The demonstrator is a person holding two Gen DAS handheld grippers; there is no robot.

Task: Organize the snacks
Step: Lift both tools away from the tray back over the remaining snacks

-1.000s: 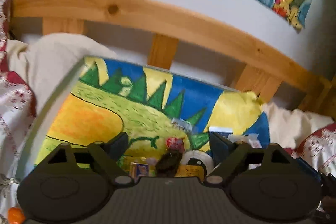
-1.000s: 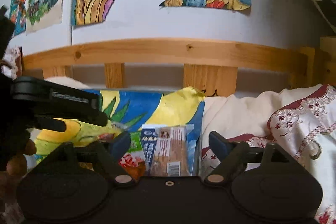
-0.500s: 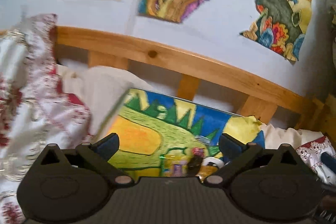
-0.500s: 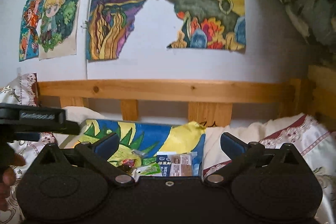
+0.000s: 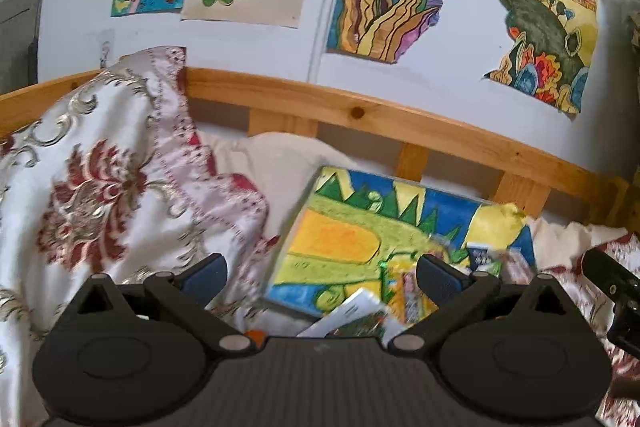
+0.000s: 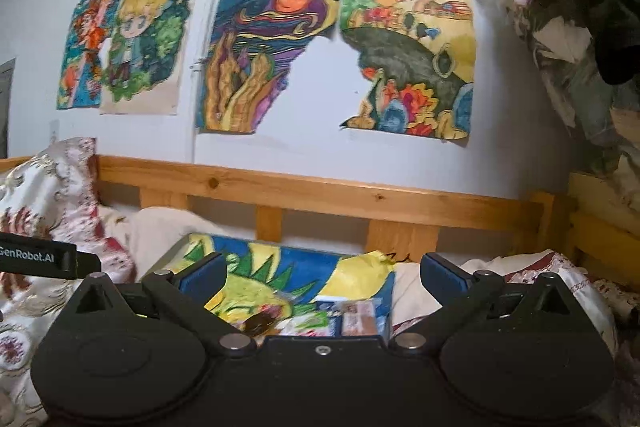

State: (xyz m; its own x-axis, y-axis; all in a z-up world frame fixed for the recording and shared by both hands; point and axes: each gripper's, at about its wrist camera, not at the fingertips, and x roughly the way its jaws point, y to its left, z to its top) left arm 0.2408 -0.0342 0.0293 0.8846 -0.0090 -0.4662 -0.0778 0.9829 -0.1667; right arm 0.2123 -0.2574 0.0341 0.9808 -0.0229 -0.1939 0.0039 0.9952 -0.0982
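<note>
We've got both the left gripper (image 5: 320,273) and right gripper (image 6: 320,273) with jaws wide apart, empty. Snacks (image 6: 320,319) sit loose on the painted board (image 5: 340,239) on the bed, so a clumsy grab could knock them off.

Snack packets (image 5: 404,291) are motion-blurred, partly hidden behind the claw bodies.

A bed (image 6: 320,193) with a wooden rail carries a painted board (image 5: 340,239) near that rail; snack packets (image 6: 356,319) lie on the board; patterned quilt (image 5: 100,179) heaped at the bed's left end.
</note>
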